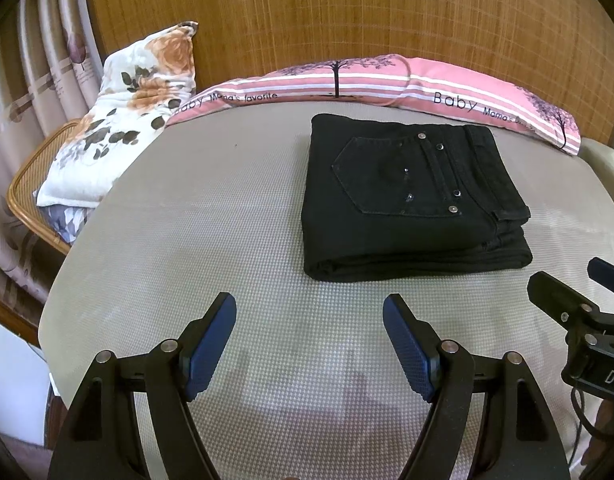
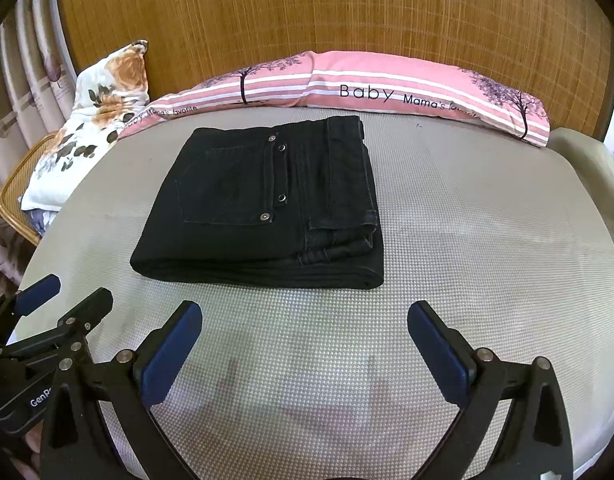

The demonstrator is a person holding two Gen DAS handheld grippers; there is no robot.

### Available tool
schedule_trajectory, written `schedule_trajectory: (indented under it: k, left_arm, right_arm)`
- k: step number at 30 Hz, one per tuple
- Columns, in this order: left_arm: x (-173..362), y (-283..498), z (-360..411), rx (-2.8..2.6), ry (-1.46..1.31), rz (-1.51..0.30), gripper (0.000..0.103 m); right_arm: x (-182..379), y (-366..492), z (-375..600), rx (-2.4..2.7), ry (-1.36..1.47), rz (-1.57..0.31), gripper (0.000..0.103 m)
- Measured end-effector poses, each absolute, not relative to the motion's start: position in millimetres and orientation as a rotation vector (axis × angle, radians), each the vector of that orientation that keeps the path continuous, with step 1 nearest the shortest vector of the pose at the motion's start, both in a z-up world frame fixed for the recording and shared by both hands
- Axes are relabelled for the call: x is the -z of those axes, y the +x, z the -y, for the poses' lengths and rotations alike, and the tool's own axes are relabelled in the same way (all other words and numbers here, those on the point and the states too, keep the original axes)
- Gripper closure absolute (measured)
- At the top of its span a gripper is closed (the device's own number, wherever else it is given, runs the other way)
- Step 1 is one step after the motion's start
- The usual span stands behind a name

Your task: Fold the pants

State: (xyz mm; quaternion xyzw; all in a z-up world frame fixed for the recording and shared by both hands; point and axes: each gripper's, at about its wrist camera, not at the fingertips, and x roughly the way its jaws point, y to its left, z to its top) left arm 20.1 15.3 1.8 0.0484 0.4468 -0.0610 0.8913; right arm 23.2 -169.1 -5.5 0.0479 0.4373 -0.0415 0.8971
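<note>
The left tongs (image 1: 310, 312) are wide apart and hold nothing. The right tongs (image 2: 305, 318) are wide apart too, with nothing in them. Just past both tips, the black pants (image 1: 411, 200) lie folded in a neat stack on the gray mat (image 1: 211, 208). Far behind sits a pink pillow (image 1: 447, 84).

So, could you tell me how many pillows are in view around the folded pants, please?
2: a floral pillow on the far left by the rattan chair, and a long pink "Baby" pillow along the headboard behind the black pants. Others may be hidden.
</note>
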Motion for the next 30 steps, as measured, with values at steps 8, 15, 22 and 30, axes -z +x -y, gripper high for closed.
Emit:
schedule_trajectory:
  k: [8, 15, 22, 30]
  left_arm:
    - [-0.3, 21.2, -16.3, 0.125, 0.1, -0.929, 0.027]
    - [0.1, 21.1, -16.6, 0.123, 0.1, -0.931, 0.027]
    - [1.0, 20.7, -16.1, 0.122, 0.1, -0.934, 0.027]
    - [1.5, 21.0, -16.3, 0.121, 0.099, -0.935, 0.027]
  right_arm:
    - [6.7, 24.4, 168.3, 0.089, 0.097, -0.91, 0.001]
    - [8.2, 24.4, 167.3, 0.085, 0.096, -0.914, 0.001]
    - [10.7, 25.7, 168.4, 0.084, 0.097, -0.921, 0.001]
    - [12.0, 26.0, 168.8, 0.084, 0.099, -0.924, 0.001]
